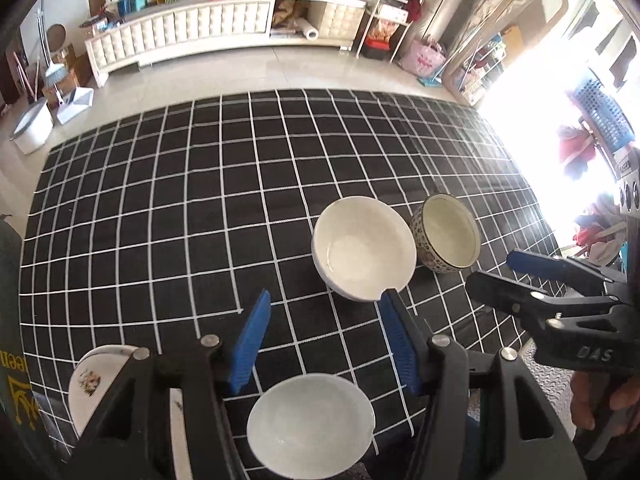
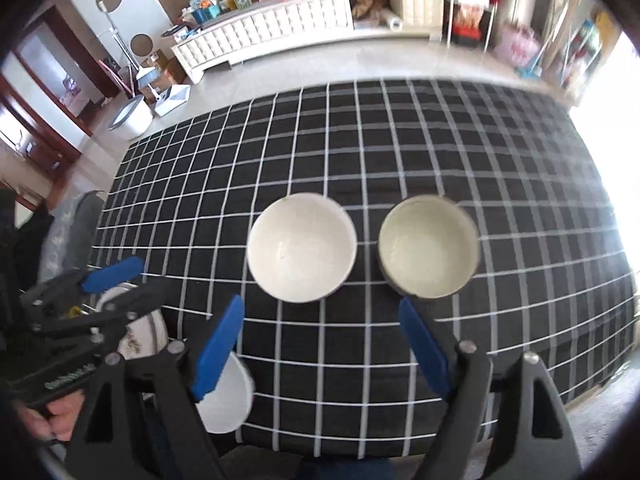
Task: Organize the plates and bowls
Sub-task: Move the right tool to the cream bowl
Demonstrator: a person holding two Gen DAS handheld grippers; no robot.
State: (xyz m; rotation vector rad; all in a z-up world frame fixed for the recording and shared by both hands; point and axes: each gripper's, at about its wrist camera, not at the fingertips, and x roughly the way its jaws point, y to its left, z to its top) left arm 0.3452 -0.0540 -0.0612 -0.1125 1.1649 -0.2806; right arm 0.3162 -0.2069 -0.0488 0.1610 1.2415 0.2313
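Four dishes found, all loose. Noted first the checked cloth (image 1: 160, 200), covering the table and mostly bare toward the far side; judged that bare stretch room enough for grouping.

Saw the plate (image 1: 90, 384), flower-printed, at the near left corner, half hidden behind the left claw's frame. Could not tell whether it sat fully on the cloth. Judged it parked there as the start of a plate spot, apart from the bowls.

Found the white bowl (image 1: 362, 248) upright near the middle, mouth up and empty. Beside it on the right, close but apparently not touching, stood the patterned bowl (image 1: 448, 236), also upright and empty. Read the pair as likely set side by side for nesting, one into the other.

Spotted a small bowl (image 1: 310, 424) at the near edge, well apart from the pair, directly under the left claw. Judged it not yet sorted.

Found the left claw (image 1: 326, 300) spread, pinching nothing, angled steeply down over the small bowl. Found the right claw (image 2: 320, 304) spread wider, also empty, aimed down just short of the two middle bowls. Took both as held open and clear of the rims, probably in readiness for a fresh pick; judged a slipping rim the main risk with such smooth glaze.
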